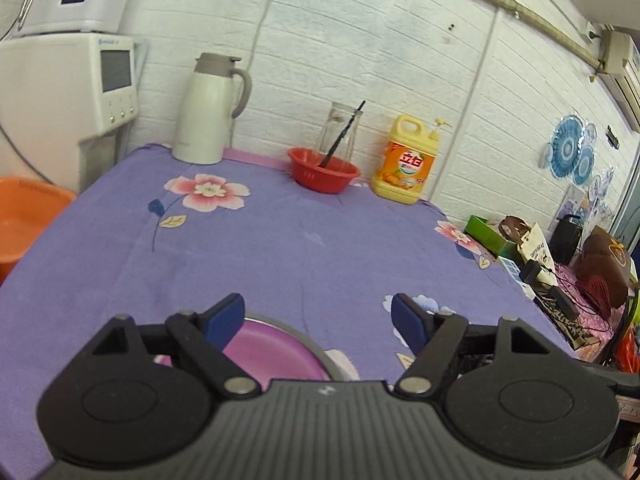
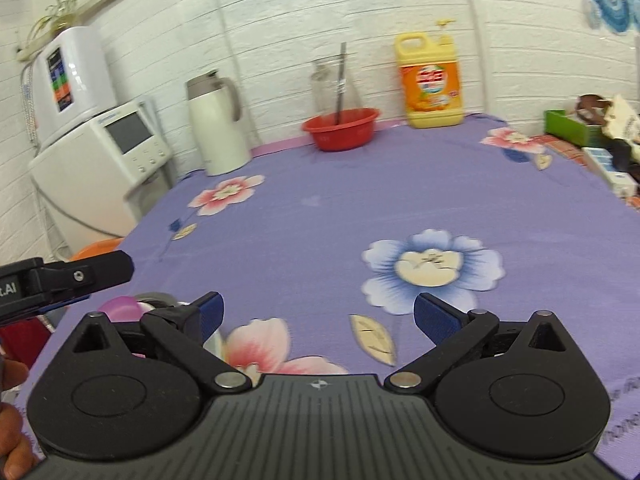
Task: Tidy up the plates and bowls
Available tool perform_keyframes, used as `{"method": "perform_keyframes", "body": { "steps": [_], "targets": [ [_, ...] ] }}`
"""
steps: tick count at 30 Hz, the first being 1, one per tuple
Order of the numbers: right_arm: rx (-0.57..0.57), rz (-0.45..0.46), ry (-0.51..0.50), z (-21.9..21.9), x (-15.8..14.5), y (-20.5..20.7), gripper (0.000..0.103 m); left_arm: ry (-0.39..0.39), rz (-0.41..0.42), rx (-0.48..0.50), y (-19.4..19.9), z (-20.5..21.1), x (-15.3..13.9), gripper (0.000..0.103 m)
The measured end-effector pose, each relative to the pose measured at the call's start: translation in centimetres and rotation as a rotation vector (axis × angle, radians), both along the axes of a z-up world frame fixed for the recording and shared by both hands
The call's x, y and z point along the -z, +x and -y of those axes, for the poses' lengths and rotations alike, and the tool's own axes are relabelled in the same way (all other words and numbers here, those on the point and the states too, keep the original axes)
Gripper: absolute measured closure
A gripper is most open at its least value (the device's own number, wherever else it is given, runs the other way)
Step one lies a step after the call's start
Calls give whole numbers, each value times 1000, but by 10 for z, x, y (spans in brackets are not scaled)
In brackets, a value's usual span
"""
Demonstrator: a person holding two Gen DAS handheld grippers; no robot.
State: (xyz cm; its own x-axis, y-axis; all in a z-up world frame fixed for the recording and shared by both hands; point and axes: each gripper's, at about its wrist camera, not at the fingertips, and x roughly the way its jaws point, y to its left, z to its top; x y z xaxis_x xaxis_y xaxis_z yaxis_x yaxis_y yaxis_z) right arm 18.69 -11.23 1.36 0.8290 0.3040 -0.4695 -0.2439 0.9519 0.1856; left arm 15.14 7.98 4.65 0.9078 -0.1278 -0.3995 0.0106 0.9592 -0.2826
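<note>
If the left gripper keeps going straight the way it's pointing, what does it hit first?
Probably the bare purple tablecloth: the open left gripper tilts down past the pink plate. The red bowl sits farther along.

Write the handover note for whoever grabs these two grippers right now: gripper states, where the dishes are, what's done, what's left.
Left gripper: open, nothing between the jaws, hovering just above the purple plate.
Right gripper: open and empty, over the flowered tablecloth.
Dishes: the purple plate lies at the near edge of the table with a grey rim showing around it, possibly another dish underneath; most of it is hidden behind the left gripper. A red bowl with a dark stick in it sits at the far side by the wall.
Done: the plate appears set down and released.
Left: probably the red bowl, not yet touched.
</note>
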Motion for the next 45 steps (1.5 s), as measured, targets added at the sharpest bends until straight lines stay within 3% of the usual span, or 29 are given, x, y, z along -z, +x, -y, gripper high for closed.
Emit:
{"method": "perform_keyframes", "body": {
  "steps": [3, 12, 21, 30, 36, 45],
  "targets": [
    [-12, 17, -21, 6, 8, -6, 0, 3, -5, 13, -3, 13, 3, 29],
    [68, 65, -209, 14, 21, -36, 0, 13, -28, 59, -27, 43, 12, 29],
    [108, 77, -160, 29, 28, -78, 0, 6, -16, 27, -81, 49, 25, 28],
    [81, 78, -125, 26, 38, -117, 0, 87, -18, -75, -129, 49, 46, 28],
    [90, 113, -85, 34, 38, -145, 0, 199, 6, -119, -158, 62, 54, 28],
    [85, 125, -46, 46, 43, -167, 0, 245, 44, -137, -176, 72, 56, 28]
  ]
}}
